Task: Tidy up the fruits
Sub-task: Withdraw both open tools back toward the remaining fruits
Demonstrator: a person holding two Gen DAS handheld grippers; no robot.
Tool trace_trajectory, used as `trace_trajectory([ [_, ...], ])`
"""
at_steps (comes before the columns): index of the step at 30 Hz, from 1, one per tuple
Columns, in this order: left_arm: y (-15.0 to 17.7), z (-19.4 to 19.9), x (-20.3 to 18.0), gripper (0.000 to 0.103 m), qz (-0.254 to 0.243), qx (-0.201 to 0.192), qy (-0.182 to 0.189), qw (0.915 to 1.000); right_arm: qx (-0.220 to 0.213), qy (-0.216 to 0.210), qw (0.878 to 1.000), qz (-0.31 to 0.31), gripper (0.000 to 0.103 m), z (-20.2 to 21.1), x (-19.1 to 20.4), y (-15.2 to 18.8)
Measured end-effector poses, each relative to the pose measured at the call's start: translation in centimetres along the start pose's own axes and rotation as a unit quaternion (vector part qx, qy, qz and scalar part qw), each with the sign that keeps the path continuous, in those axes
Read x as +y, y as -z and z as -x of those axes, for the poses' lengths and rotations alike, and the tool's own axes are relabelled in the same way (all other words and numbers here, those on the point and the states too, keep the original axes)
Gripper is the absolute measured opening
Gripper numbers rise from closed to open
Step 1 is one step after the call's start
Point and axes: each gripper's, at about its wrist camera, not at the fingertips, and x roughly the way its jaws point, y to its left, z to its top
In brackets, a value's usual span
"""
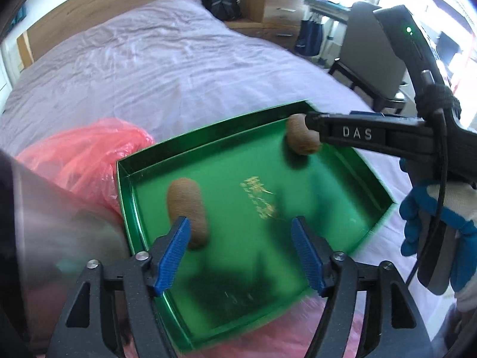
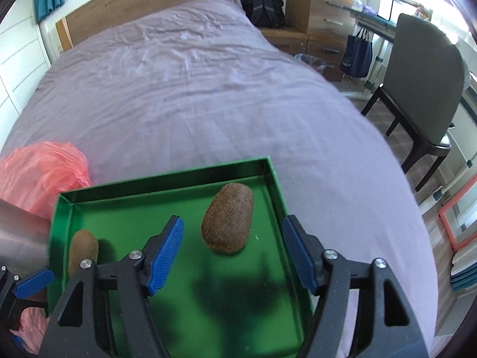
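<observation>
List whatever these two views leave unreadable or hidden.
- Gold print on the tray floor: left view, blurred.
- Pink bag contents: both views, crumpled plastic hides them.
- Far kiwi: left view, partly behind the right tongs.
- Near kiwi: right view, lower end behind the tongs' frame.

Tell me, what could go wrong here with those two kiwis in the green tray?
The tray lies on a soft bed, partly over a crumpled pink bag, so a push could tip it.

The kiwis are rounded and loose: the far kiwi lies near the right wall, the near kiwi by the left wall. A nudge could roll either one.

Both the right gripper and the left gripper are open over the tray and might bump each other.
</observation>
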Motion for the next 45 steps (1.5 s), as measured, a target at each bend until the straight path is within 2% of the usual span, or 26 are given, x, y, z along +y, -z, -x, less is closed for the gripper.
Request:
trace_trajectory([
  [2,0.5,2.0,-0.5,0.074,-0.010,-0.010,0.008,0.9999,-0.017,0.000,1.000,-0.007,0.103,2.8,-0.4,0.5],
  [10,4.7,10.5,-1.6,0.075,-0.044,-0.035,0.046,0.9974,-0.064,-0.007,0.997,-0.031,0.103,13.1,-0.8,5.4],
  [14,7.4,13.8,-1.3,0.075,-0.064,-0.040,0.042,0.9963,-0.076,-0.024,0.996,-0.043,0.103,16.8,0.3,9.4],
  [21,13.1,19.7,0.3,0.075,-0.090,-0.054,0.009,0.9944,-0.098,-0.049,0.993,-0.037,0.103,22.7,4.1,15.0],
  [29,19.1,25.5,4.7,0.075,-0.065,-0.075,-0.015,0.9949,-0.125,-0.088,0.988,0.008,0.103,29.1,11.3,18.3],
  [35,23.0,29.2,9.3,0.075,-0.032,-0.095,-0.034,0.9944,-0.134,-0.123,0.983,0.038,0.103,32.3,16.9,20.3],
  [40,26.3,30.8,13.6,0.076,0.000,-0.102,-0.049,0.9936,-0.119,-0.144,0.980,0.069,0.103,32.9,21.7,22.2],
  [45,28.9,30.3,18.6,0.076,0.046,-0.089,-0.064,0.9929,-0.101,-0.169,0.976,0.092,0.103,31.4,26.0,23.8],
])
